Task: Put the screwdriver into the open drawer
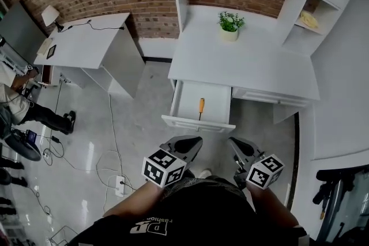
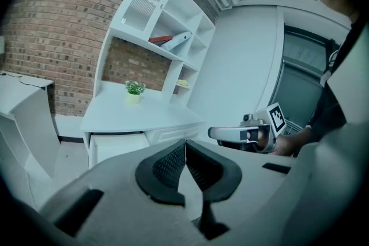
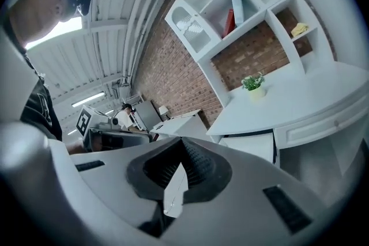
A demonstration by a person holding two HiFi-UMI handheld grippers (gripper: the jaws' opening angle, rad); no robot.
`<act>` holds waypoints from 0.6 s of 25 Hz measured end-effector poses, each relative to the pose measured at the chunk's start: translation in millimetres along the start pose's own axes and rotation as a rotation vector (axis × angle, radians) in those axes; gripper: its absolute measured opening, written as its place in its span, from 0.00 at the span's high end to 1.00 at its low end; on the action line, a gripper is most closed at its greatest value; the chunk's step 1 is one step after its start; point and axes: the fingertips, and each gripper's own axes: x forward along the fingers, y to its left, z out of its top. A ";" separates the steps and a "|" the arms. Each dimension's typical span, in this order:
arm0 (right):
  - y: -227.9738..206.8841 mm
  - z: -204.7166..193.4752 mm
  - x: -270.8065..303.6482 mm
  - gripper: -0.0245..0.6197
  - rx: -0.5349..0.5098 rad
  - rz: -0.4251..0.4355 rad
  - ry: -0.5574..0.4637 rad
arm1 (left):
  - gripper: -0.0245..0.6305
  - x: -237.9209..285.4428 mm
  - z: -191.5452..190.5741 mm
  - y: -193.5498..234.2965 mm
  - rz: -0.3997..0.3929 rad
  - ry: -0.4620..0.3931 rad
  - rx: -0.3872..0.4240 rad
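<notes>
Head view shows the screwdriver [image 1: 201, 109], likely light and stiff, best gripped at its orange handle [image 1: 202, 104], lying inside the drawer [image 1: 198, 123], while left hand-held gripper [image 1: 198, 140] and right hand-held gripper [image 1: 232, 140], near its front, are closed and empty.

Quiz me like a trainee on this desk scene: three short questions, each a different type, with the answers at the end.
1. True or false: the screwdriver lies inside the open drawer.
2. What do the right tongs hold? A) the screwdriver B) nothing, they are shut and empty C) a cable
3. Fill in: the potted plant stands on the ____.
Key: 1 true; 2 B; 3 desk.
</notes>
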 end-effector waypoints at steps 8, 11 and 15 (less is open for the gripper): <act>10.9 4.0 1.9 0.95 -0.047 -0.028 -0.010 | 0.93 -5.7 12.6 6.1 -0.011 -0.012 0.023; 13.0 5.5 8.5 0.95 -0.063 -0.059 0.001 | 0.93 -8.2 18.8 12.3 -0.027 -0.010 0.038; 28.1 6.5 23.2 0.95 -0.078 -0.092 0.008 | 0.93 -24.5 19.6 28.8 -0.031 0.001 0.050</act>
